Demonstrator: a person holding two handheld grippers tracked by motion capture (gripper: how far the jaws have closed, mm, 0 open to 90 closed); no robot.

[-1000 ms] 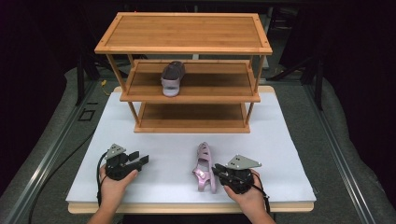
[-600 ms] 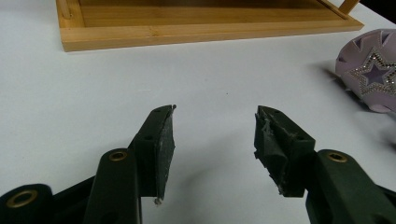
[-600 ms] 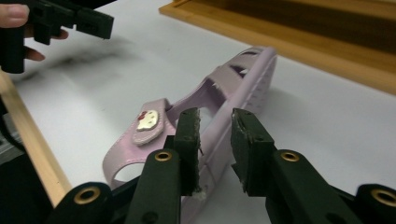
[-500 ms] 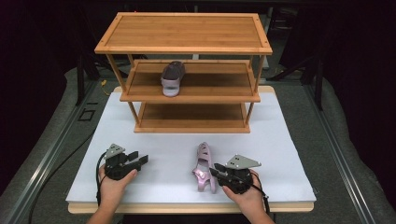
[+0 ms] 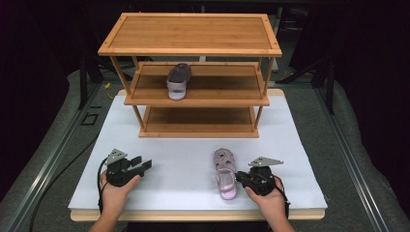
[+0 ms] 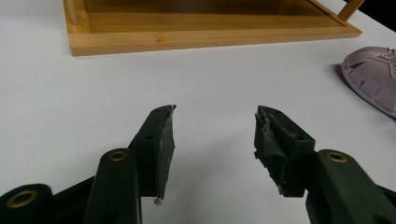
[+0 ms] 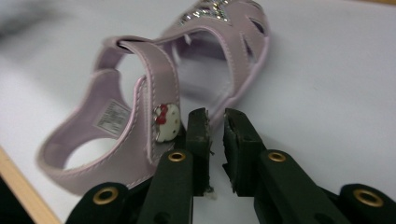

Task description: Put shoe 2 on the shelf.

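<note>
A pink sandal point(image 5: 225, 174) with a small cat charm lies on the white table sheet near the front edge. It is close up in the right gripper view point(image 7: 140, 130), and its toe shows in the left gripper view point(image 6: 373, 79). My right gripper point(image 5: 238, 178) sits just right of its heel. Its jaws point(image 7: 215, 121) have just been closing and stand a narrow gap apart, with nothing between them and the sandal beside the left jaw. My left gripper point(image 5: 140, 166) rests open at the front left point(image 6: 215, 126) over bare sheet. A matching darker sandal point(image 5: 178, 79) stands on the rack's middle shelf.
A three-shelf bamboo rack point(image 5: 193, 31) stands at the back of the white sheet point(image 5: 183, 159); its bottom shelf point(image 6: 210, 32) lies ahead of the left gripper. Dark floor and metal rails surround the table.
The right gripper has moved to the right. The pink sandal, earlier tipped on its side, now sits further right and flatter on the sheet. The left gripper has stayed put.
</note>
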